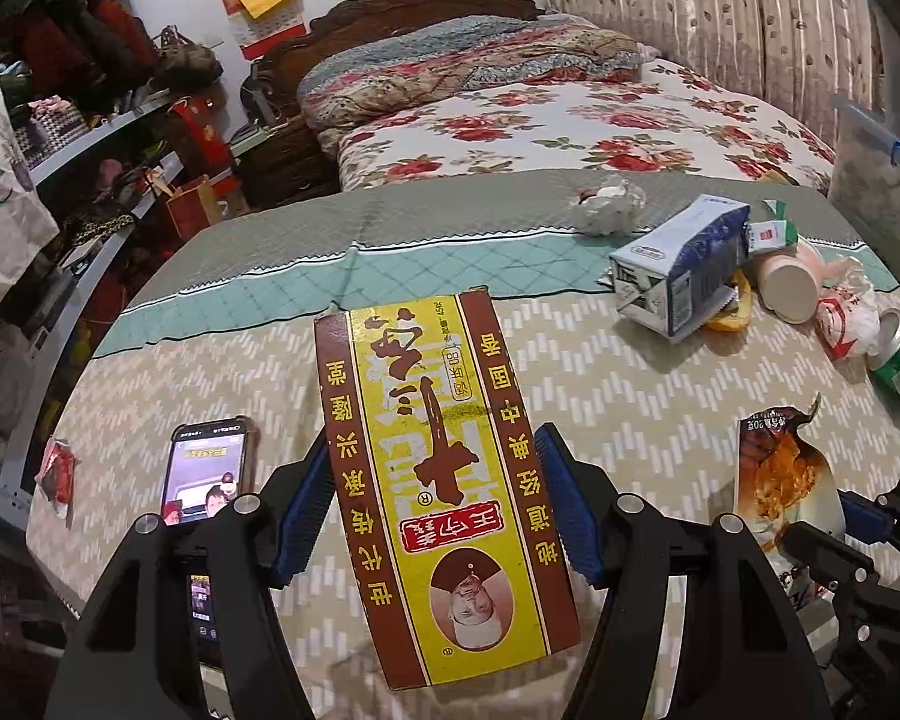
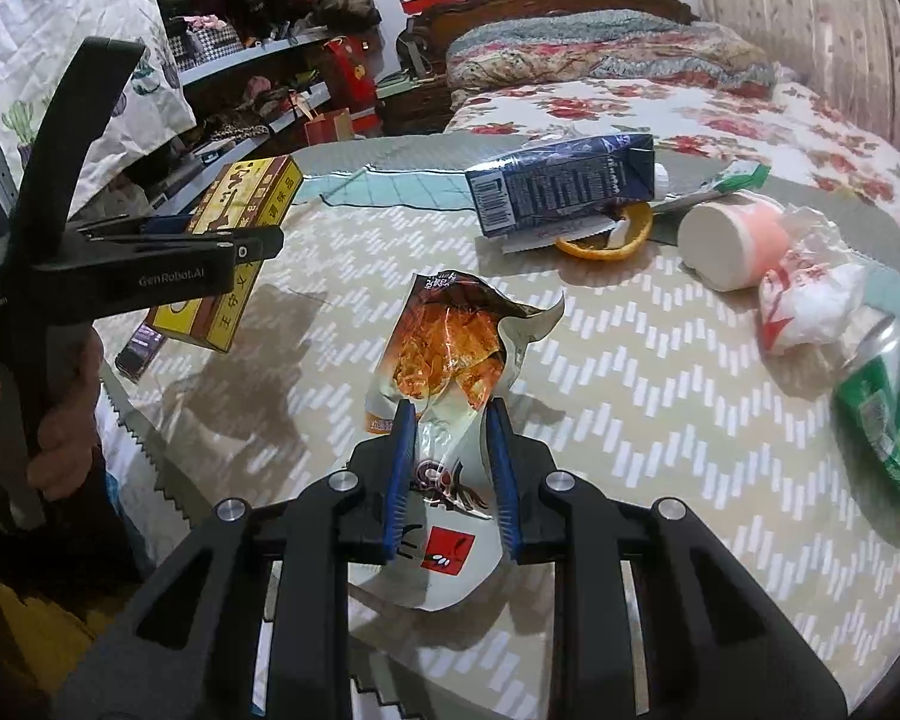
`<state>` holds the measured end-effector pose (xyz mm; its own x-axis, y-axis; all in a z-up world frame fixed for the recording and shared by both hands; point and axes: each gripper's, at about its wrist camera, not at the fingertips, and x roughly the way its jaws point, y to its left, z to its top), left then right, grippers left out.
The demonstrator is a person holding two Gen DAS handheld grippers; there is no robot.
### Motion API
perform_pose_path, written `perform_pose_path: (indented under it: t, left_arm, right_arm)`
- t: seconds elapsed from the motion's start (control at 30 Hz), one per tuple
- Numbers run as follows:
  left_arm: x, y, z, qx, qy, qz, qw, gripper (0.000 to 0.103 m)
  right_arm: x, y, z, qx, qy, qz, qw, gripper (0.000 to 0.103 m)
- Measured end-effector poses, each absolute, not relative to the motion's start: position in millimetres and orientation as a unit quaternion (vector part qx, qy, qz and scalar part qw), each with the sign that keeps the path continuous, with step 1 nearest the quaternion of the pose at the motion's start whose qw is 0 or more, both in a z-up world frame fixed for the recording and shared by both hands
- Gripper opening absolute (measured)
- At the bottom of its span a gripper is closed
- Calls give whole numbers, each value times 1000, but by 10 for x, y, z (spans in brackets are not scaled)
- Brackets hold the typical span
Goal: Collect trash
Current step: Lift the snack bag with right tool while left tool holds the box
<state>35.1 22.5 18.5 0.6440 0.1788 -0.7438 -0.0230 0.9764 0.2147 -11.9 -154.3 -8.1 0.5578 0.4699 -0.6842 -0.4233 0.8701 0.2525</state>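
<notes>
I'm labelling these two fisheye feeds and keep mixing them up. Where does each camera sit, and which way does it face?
Left wrist: rides the left gripper, looking along its fingers over the table toward the bed; its blue pads clamp the yellow-brown carton.
Right wrist: rides the right gripper, facing the same way; its pads pinch the snack wrapper; the person's left hand shows at the left.
Shared: carton, wrapper, blue milk carton, green can, and each view shows the other gripper.
</notes>
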Motion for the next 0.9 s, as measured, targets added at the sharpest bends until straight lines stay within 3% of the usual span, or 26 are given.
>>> perform_pose_path:
  t: [0.9]
  left_arm:
    - [293, 566, 193, 67, 412, 94, 904, 62]
  right_arm:
    - [-86, -1303, -96, 12, 402, 265, 876, 27]
